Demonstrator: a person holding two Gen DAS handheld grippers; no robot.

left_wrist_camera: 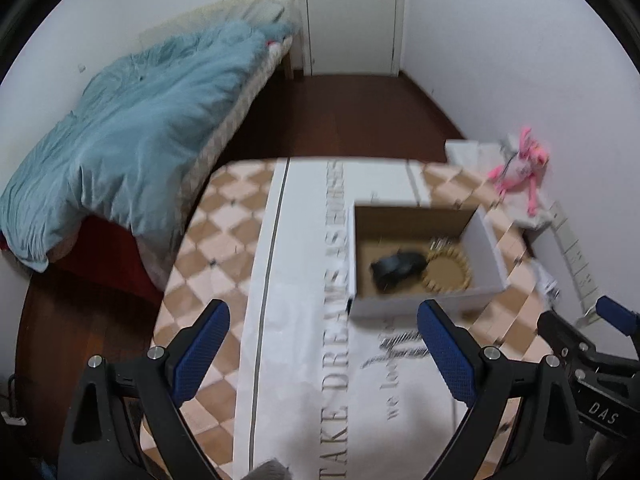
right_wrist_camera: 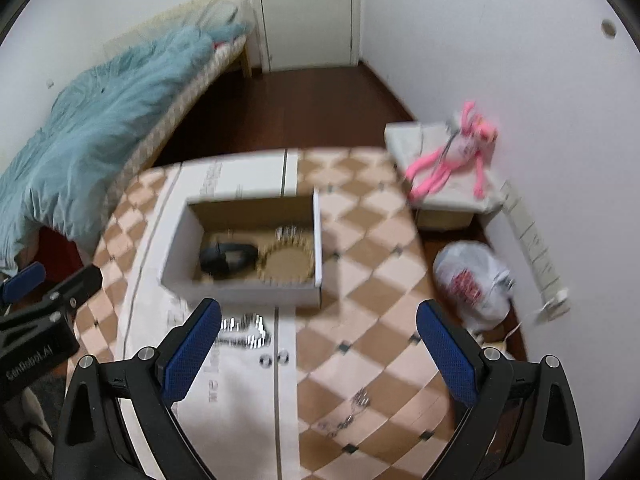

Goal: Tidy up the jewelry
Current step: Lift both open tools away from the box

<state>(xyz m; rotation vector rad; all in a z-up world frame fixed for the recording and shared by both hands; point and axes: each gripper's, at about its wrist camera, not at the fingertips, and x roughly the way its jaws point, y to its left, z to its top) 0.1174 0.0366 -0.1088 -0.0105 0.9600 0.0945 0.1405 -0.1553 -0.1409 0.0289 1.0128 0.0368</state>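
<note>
1. Both claws are spread wide and empty — left claw (left_wrist_camera: 323, 322) and right claw (right_wrist_camera: 319, 322) hover over the counter (right_wrist_camera: 360, 256), short of the box (right_wrist_camera: 248, 289).
2. Jewelry split: a gold ring-shaped piece (right_wrist_camera: 285, 266) and a dark item (right_wrist_camera: 227, 258) lie inside the box; a silver chain (right_wrist_camera: 244, 330) lies on the white printed cloth (left_wrist_camera: 304, 360) just in front of it; another small chain (right_wrist_camera: 352, 412) sits on the checkered cover, nearer the right claw.
3. Risk: thin chain flat on cloth — pads may pinch fabric too, dragging the cloth and shifting the box.
4. Risk: chain slips out mid-lift or snags the box wall.
5. Risk: frames are blurred, so aim may be off.
6. Room: bed with blue duvet (left_wrist_camera: 132, 128) left, dark wood floor, white door, pink plush (right_wrist_camera: 452, 152) on a side box, plastic bag (right_wrist_camera: 472, 276) on the floor.
</note>
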